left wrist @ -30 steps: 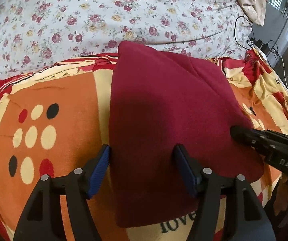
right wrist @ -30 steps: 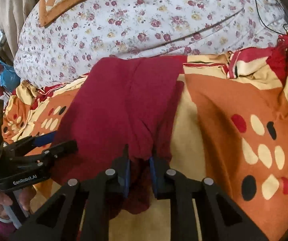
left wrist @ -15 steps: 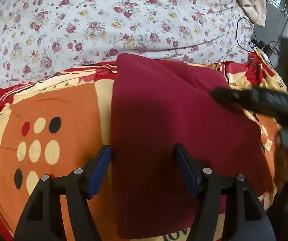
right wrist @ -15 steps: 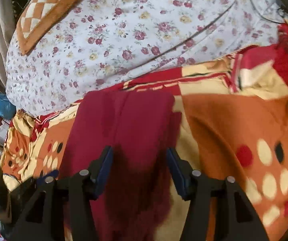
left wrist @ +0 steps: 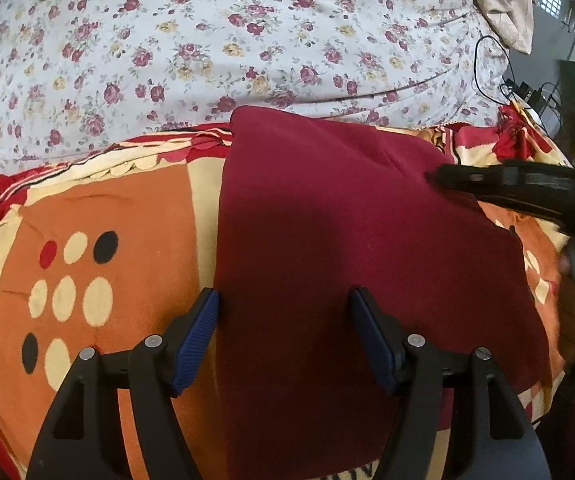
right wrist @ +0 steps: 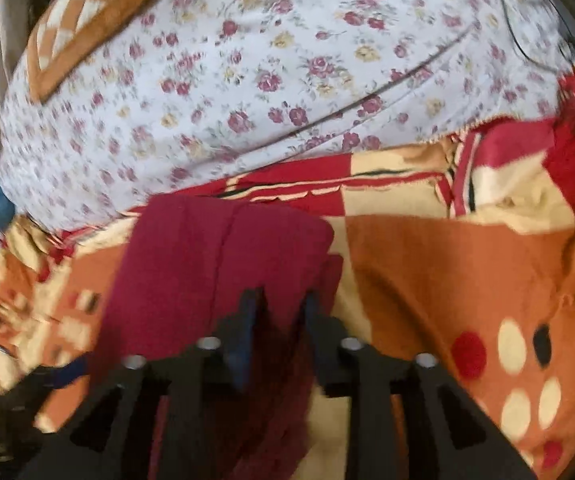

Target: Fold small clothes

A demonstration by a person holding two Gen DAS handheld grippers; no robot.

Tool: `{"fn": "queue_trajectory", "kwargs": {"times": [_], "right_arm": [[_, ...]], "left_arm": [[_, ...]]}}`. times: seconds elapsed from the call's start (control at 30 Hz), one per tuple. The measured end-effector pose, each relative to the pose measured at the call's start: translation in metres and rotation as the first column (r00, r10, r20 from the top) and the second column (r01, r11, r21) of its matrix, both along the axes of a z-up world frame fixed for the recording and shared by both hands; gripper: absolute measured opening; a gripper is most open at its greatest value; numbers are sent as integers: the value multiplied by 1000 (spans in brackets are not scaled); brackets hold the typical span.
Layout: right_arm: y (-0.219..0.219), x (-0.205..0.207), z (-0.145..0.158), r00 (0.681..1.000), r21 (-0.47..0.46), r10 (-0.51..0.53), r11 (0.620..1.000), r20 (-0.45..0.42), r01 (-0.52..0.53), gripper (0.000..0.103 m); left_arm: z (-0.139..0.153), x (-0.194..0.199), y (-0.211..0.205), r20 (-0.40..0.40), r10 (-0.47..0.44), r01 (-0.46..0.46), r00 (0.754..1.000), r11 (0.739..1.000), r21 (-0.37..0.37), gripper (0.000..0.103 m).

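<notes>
Our left gripper [left wrist: 283, 320] gapes over the maroon cloth [left wrist: 347, 240], empty; our right gripper [right wrist: 279, 312], just narrowing, straddles cloth, grip unclear.

R gripper [right wrist: 279, 312] jaws just closing over maroon cloth [right wrist: 207, 264]
</notes>
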State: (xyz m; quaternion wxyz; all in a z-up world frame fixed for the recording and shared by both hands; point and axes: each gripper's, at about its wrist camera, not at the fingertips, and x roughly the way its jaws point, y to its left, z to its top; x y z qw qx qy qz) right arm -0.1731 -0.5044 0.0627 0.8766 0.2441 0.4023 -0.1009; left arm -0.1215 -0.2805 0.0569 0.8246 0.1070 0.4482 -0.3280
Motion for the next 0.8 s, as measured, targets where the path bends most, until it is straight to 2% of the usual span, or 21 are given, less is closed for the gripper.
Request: {"fn": "queue_trajectory", "kwargs": {"times": [0.03, 0.1, 0.2, 0.3, 0.37, 0.5, 0.63, 0.8], "right_arm": [[4, -7, 5, 1000, 23, 8, 1000, 8, -8, 55], [17, -22, 14, 999, 34, 43, 998, 27, -44, 61], [38, -34, 15, 996, -27, 83, 996, -16, -83, 61], [46, -42, 3, 995, -11, 94, 995, -42, -95, 61], [47, -45, -8, 995, -39, 79, 996, -63, -81, 61], [43, -54, -22, 997, -68, 67, 995, -28, -68, 61], [41, -57, -23, 998, -55, 55, 997, -21, -57, 61], [40, -55, -26, 999, -59, 38, 997, -36, -40, 71]], "left_arm": [[0, 0, 0, -2, 3, -3, 1000, 1000, -2, 58], [0, 0, 0, -2, 6, -6, 1000, 1000, -3, 58], [0, 0, 0, -7, 11, -12, 1000, 1000, -8, 58], [-1, 1, 1, -14, 17, -17, 1000, 1000, -11, 59], [-1, 0, 2, -19, 21, -21, 1000, 1000, -15, 60], [-3, 0, 4, -33, 26, -27, 999, 999, -29, 64], [-5, 3, 6, -43, 35, -36, 998, 999, -37, 69], [-6, 3, 6, -48, 44, -46, 998, 998, -40, 70]]}}
